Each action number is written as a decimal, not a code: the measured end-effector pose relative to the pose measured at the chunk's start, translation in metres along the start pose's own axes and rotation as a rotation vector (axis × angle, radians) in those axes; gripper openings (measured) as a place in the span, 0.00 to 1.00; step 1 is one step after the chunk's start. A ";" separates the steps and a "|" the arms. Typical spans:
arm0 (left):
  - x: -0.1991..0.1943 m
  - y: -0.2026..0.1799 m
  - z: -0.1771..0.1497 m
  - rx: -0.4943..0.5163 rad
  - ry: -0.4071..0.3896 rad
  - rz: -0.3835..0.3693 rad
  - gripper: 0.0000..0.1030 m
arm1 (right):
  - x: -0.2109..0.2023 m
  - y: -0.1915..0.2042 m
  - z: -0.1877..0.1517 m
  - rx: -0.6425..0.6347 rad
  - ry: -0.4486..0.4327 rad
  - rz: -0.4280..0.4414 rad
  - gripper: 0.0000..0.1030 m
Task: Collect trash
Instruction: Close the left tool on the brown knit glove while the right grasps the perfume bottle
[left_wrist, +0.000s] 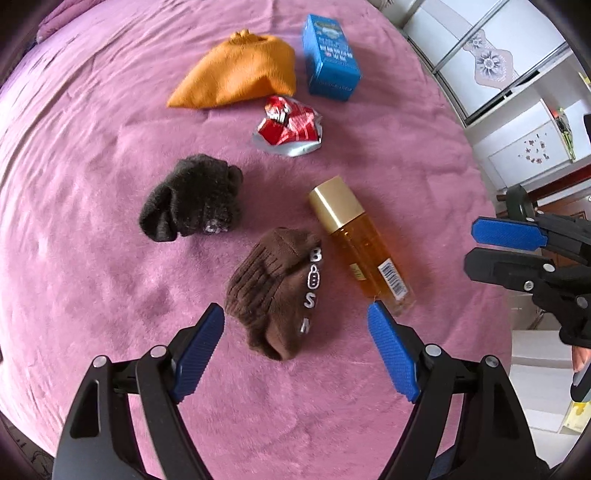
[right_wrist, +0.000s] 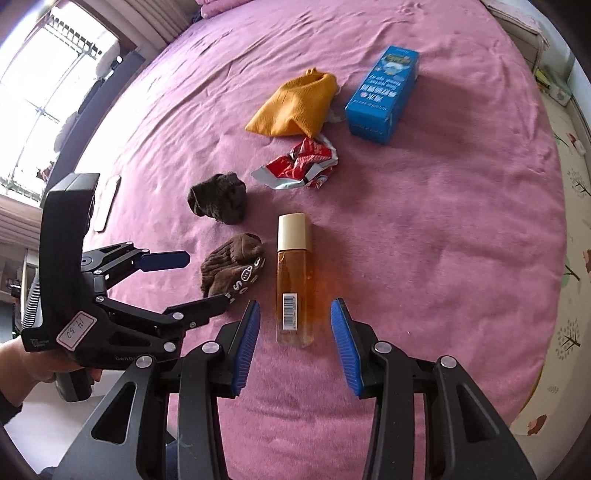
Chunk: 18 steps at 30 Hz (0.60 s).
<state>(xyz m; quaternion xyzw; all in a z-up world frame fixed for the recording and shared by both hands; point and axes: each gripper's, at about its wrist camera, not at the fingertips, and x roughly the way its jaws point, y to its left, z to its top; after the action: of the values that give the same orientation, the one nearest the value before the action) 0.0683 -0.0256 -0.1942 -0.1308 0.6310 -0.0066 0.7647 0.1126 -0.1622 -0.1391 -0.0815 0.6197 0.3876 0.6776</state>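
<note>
1. My left claw (left_wrist: 295, 332) hangs released over the brown sock (left_wrist: 275, 291); my right claw (right_wrist: 295, 332) is released too, its pads straddling the base of the amber bottle (right_wrist: 294, 280) at 12 o'clock.
2. I judge that one bottle rigid, smooth and slippery, perhaps breakable; I'd grip it mid-body, across the width.
3. Three socks: brown, black (left_wrist: 192, 197) and orange (left_wrist: 240, 72). All soft.
4. One crumpled red wrapper (left_wrist: 290, 125) lies mid-bed (left_wrist: 92, 147), light and crinkly; I'd pinch a raised fold.
5. Farthest, at 1 o'clock, is one blue carton (left_wrist: 330, 59), stiff but crushable.
</note>
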 end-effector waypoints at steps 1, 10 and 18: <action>0.005 0.001 0.001 0.007 0.007 -0.001 0.77 | 0.006 0.001 0.001 -0.001 0.008 -0.004 0.39; 0.047 0.006 0.006 0.024 0.054 0.016 0.56 | 0.046 -0.002 0.005 0.025 0.071 -0.002 0.39; 0.043 0.026 0.005 -0.026 0.047 0.006 0.15 | 0.070 -0.004 0.013 0.037 0.111 0.003 0.40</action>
<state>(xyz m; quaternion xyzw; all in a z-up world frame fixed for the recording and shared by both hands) 0.0782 -0.0067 -0.2401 -0.1386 0.6491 0.0011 0.7479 0.1206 -0.1274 -0.2005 -0.0893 0.6635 0.3719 0.6431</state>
